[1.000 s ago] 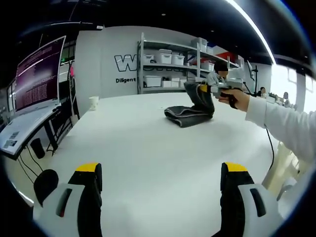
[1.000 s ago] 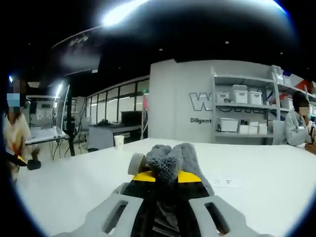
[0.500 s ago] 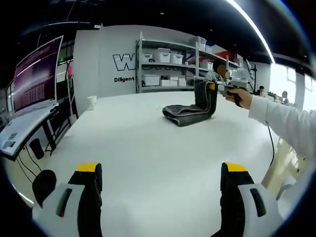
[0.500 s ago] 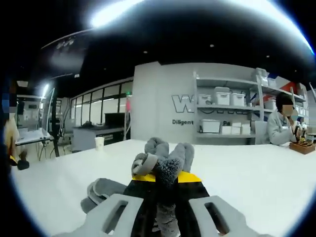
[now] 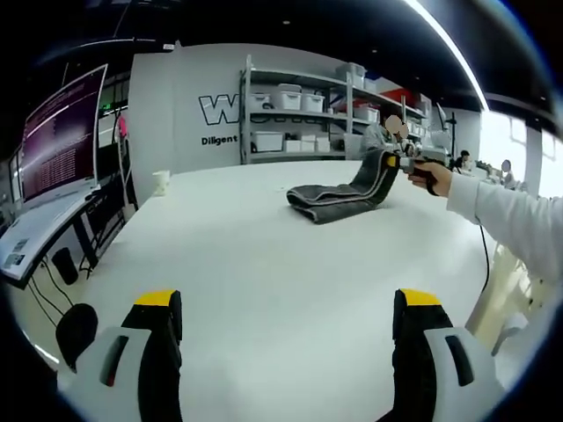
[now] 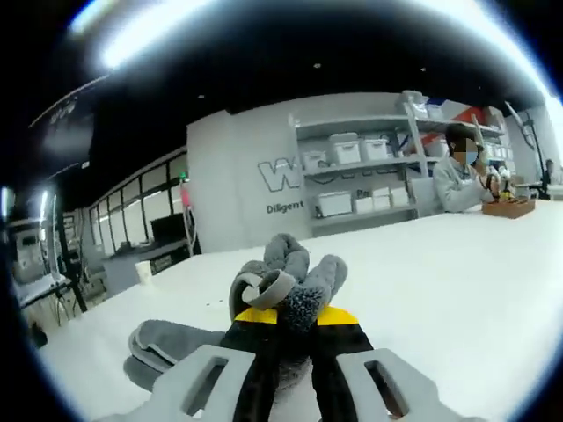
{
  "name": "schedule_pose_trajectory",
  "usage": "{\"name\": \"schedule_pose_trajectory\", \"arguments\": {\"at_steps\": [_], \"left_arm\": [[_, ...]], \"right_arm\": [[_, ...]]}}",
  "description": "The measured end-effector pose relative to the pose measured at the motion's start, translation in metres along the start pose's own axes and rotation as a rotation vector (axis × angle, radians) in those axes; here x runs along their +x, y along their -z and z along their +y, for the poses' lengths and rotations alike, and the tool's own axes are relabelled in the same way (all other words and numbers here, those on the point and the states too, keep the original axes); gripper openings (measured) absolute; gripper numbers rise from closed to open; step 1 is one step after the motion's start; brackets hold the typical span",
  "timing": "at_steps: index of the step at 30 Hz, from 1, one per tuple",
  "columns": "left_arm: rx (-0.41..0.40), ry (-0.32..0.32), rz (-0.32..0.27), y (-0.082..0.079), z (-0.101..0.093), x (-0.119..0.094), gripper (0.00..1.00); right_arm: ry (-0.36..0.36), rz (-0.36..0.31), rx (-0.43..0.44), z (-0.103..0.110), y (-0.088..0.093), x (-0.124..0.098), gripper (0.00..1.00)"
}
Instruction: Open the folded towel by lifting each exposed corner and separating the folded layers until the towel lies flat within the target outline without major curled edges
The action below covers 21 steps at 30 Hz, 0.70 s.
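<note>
- My left gripper [image 5: 286, 323] hangs over the bare near part of the white tabletop [image 5: 255, 255], jaws spread wide with nothing between them
- My right gripper [image 6: 295, 321] has its jaws pinched together on a bunched corner of the dark grey folded cloth towel [image 6: 290, 272]
- In the left gripper view, the towel [image 5: 339, 195] lies far across the table, one end drawn up to the right gripper [image 5: 406, 163], held in a white-sleeved hand [image 5: 431, 178]
- A white paper cup [image 5: 162, 181] stands near the table's left edge
</note>
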<state>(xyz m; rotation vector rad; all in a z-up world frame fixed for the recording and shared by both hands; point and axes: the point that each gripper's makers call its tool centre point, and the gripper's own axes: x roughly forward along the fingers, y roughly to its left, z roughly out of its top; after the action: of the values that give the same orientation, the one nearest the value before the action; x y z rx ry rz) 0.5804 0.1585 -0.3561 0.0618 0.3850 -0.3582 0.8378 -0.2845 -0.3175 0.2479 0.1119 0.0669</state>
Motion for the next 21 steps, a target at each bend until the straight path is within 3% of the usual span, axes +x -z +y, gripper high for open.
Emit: {"name": "schedule_pose_trajectory", "arguments": {"at_steps": [5,10,21], "left_arm": [[0.003,0.003,0.003,0.0,-0.002,0.001,0.99],[0.003,0.0,0.006,0.001,-0.002,0.001,0.99],[0.006,0.005,0.012,0.001,-0.004,0.003,0.99]], "right_arm": [[0.035,0.039,0.026,-0.025,0.015,-0.002,0.05],[0.067,0.098,0.104,-0.043,0.035,-0.005,0.05],[0.064,0.167,0.173,-0.063,0.061,-0.008,0.06]]}}
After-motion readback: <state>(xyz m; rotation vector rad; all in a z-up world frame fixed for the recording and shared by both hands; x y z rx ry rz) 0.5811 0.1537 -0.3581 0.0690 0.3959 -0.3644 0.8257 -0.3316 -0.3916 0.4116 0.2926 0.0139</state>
